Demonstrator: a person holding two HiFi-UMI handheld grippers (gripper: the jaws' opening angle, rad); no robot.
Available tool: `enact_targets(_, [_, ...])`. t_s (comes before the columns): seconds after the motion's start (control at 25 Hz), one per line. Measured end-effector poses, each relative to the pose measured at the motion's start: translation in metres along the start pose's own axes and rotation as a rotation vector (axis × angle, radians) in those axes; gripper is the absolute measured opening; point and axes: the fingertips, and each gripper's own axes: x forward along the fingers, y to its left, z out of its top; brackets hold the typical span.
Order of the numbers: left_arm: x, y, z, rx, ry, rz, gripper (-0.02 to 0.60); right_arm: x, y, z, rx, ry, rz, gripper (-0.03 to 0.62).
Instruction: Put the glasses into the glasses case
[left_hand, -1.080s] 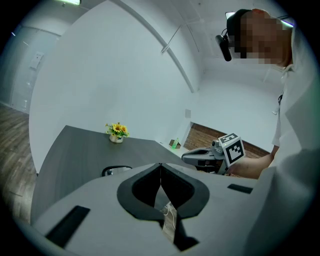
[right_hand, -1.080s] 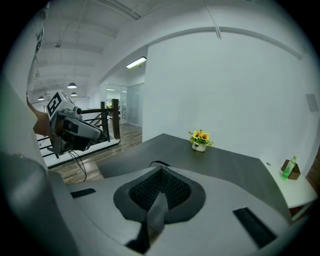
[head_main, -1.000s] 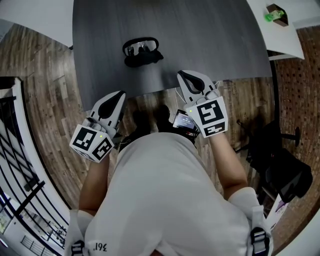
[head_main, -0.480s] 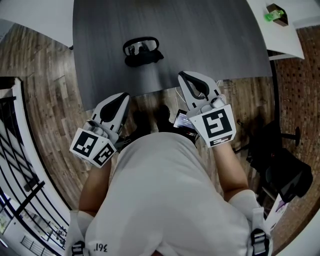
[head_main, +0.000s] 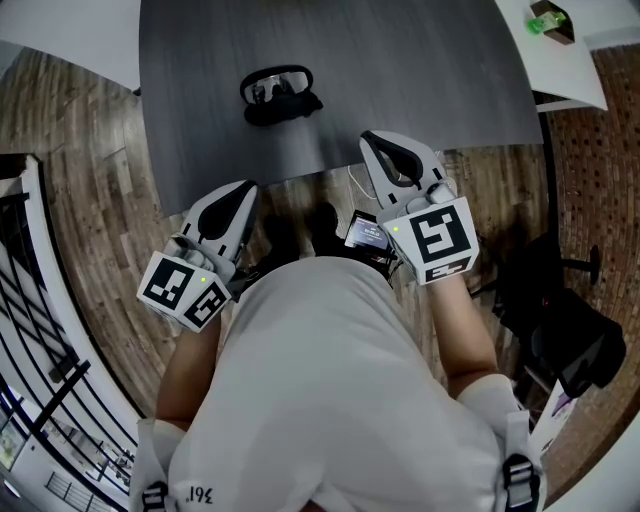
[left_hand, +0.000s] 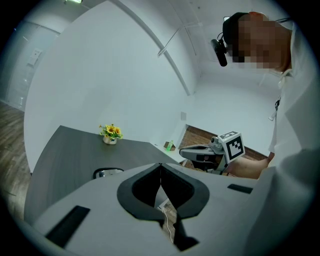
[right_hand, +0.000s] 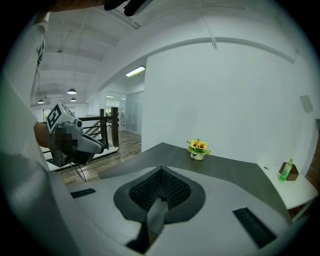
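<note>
A pair of dark-framed glasses (head_main: 268, 87) lies on the dark grey table (head_main: 420, 70), against a black glasses case (head_main: 290, 105). Both grippers hover off the table's near edge, short of the glasses, and both are shut and hold nothing. My left gripper (head_main: 243, 188) is below and to the left of the glasses, my right gripper (head_main: 378, 140) to their right. In the left gripper view the closed jaws (left_hand: 160, 165) point over the table, where the glasses (left_hand: 107, 172) peek out, with the right gripper (left_hand: 202, 153) beside. The right gripper view shows its closed jaws (right_hand: 160, 169).
A small pot of yellow flowers (right_hand: 198, 149) stands at the table's far side. A white side table (head_main: 570, 60) at upper right carries a green bottle (head_main: 546, 20). A black chair (head_main: 565, 320) stands at right and a railing (head_main: 30, 330) at left over wooden floor.
The right gripper has risen a little and its marker cube has drifted right. The left gripper has barely moved. The glasses and case lie as before.
</note>
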Motion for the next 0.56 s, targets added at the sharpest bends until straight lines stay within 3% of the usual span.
enact_targets(0.56, [-0.0003, -0.0042, -0.0061, -0.011, 0.012, -0.007, 0.011, 0.0002, 0.0027, -0.0053, 0.021, 0.000, 0.011, 0.008])
